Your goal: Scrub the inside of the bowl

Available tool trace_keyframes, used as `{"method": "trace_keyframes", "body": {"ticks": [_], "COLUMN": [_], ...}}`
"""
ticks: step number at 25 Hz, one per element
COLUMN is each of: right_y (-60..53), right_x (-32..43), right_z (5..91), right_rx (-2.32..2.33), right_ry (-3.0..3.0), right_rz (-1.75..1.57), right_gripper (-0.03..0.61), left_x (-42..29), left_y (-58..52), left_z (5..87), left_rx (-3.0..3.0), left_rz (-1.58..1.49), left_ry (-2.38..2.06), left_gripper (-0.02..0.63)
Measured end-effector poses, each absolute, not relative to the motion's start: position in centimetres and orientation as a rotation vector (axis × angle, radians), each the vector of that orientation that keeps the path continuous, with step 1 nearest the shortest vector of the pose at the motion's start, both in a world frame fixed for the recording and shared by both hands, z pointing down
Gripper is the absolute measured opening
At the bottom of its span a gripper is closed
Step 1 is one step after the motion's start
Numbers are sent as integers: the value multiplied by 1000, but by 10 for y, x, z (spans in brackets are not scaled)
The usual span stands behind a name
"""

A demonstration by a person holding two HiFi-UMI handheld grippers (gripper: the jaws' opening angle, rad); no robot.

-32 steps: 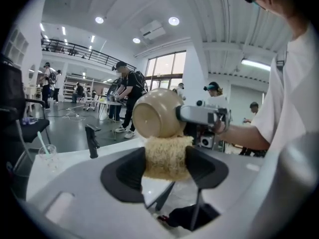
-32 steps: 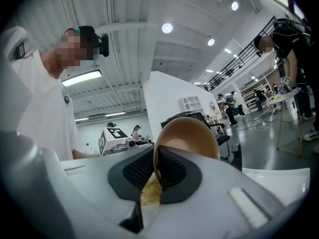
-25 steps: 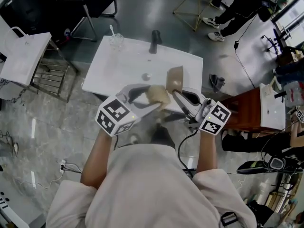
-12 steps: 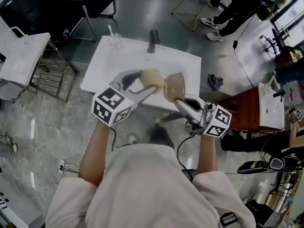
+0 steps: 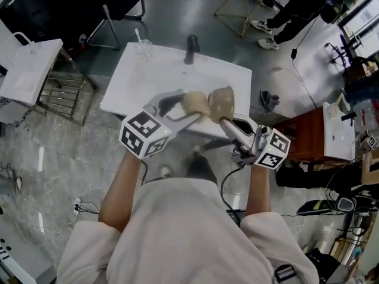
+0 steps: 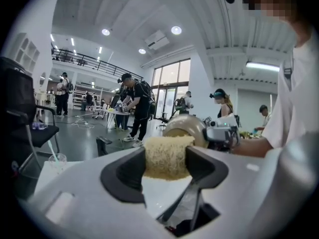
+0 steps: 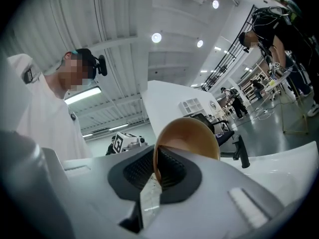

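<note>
Two grippers above your white sink (image 5: 148,78), your left gripper (image 5: 190,106) clamped on a tan sponge (image 6: 167,156), your right gripper (image 7: 157,171) pinching the rim of the brown bowl (image 7: 192,136), bowl just beside the sponge at its three o'clock.

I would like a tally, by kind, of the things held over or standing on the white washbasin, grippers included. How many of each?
grippers: 2 (left gripper, right gripper)
bowl: 1
sponge: 1
glass: 1
stick in the glass: 1
faucet: 1
Total: 7
</note>
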State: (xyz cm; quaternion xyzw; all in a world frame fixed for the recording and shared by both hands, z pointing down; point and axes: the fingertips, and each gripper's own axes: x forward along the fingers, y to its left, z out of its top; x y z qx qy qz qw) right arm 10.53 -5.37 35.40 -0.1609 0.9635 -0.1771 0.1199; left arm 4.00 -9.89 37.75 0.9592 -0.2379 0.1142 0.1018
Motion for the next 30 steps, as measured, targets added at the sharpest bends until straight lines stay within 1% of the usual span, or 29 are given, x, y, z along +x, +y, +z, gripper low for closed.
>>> {"method": "trace_keyframes", "body": {"ticks": [8,14,22,30], "right_y": [-39,-53,-67,-54], "right_x": [92,97,98,90], "right_z": [346,337,363,362], "right_rx": [-357,-426,-523,-451], "right_ry": [2861,2821,2844,2850], "right_rz": [-467,-448,-519,-515], "right_gripper": [18,17,17,17], "left_x": [26,33,36,28], "left_y": [-121,-118,-111,-124], "left_z": [372,392,392,388], "left_rx": [2802,2803,2812,2778], "left_rz": [320,419,408,346], "left_ry": [-826,-792,-752,-851], "left_gripper": [253,255,255,255]}}
